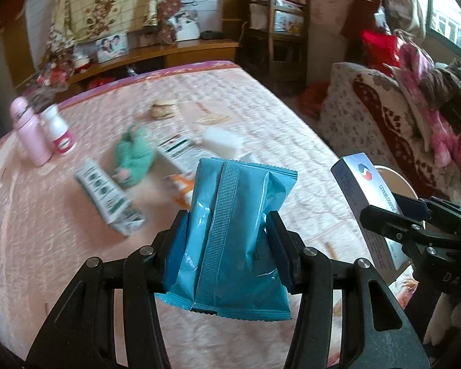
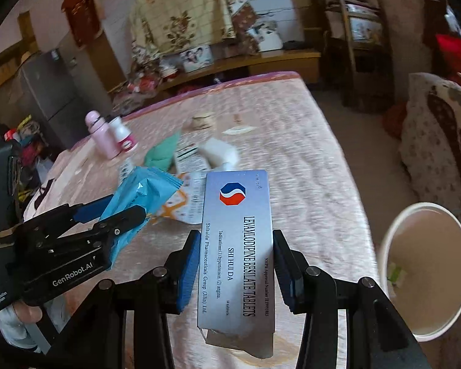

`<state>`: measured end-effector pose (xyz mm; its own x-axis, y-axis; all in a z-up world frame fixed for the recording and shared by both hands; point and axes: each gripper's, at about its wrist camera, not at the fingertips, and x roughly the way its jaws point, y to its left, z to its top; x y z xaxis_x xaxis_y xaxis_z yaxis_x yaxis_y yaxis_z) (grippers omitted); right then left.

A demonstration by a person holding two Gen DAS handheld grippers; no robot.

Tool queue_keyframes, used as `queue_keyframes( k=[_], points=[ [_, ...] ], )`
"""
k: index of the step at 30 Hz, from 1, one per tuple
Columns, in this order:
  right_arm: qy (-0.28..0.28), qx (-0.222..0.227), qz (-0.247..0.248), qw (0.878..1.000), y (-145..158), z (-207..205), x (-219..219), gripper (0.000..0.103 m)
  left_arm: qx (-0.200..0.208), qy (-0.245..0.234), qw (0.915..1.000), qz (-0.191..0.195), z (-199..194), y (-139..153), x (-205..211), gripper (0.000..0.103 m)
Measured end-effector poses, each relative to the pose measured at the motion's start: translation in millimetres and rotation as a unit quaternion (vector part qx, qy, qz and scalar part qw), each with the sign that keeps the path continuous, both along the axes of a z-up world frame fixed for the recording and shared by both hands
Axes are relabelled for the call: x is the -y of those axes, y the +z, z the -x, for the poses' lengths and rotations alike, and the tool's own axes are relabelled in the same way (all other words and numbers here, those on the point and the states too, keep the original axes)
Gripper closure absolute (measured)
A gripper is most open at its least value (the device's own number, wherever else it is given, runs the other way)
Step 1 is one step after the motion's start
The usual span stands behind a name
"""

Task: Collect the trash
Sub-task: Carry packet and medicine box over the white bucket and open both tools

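My left gripper (image 1: 227, 224) is shut on a teal plastic wrapper (image 1: 230, 233) and holds it above the pink bed. It also shows at the left of the right wrist view (image 2: 120, 215), with the wrapper (image 2: 138, 196) in it. My right gripper (image 2: 236, 246) is shut on a silver tablet box (image 2: 236, 246) with a red and blue logo, held above the bed's right side. That box (image 1: 372, 203) and gripper (image 1: 393, 212) show at the right of the left wrist view. A white bin (image 2: 427, 270) stands beside the bed at lower right, with a scrap inside.
On the bed (image 1: 261, 117) lie a green-printed carton (image 1: 110, 196), a green cloth (image 1: 135, 156), a white block (image 1: 222, 141), an orange-and-white packet (image 1: 181, 187), papers, a pink bottle (image 1: 30, 132) and a white bottle (image 1: 58, 129). A cluttered sofa (image 1: 399, 117) stands right.
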<state>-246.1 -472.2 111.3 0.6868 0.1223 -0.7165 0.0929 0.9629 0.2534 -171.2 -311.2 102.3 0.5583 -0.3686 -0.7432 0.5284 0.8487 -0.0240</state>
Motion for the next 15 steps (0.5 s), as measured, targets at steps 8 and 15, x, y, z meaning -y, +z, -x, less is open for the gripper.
queue_keyframes(
  k=[8,15],
  points=[
    [-0.056,-0.004,-0.005,0.998,-1,22,54,0.059,0.003,-0.048,0.9989,-0.005,10,0,63,0.054],
    [-0.103,-0.015,-0.004,0.995,-5,45,101,0.059,0.0,-0.084,0.9964,-0.011,19,-5,116,0.054]
  ],
)
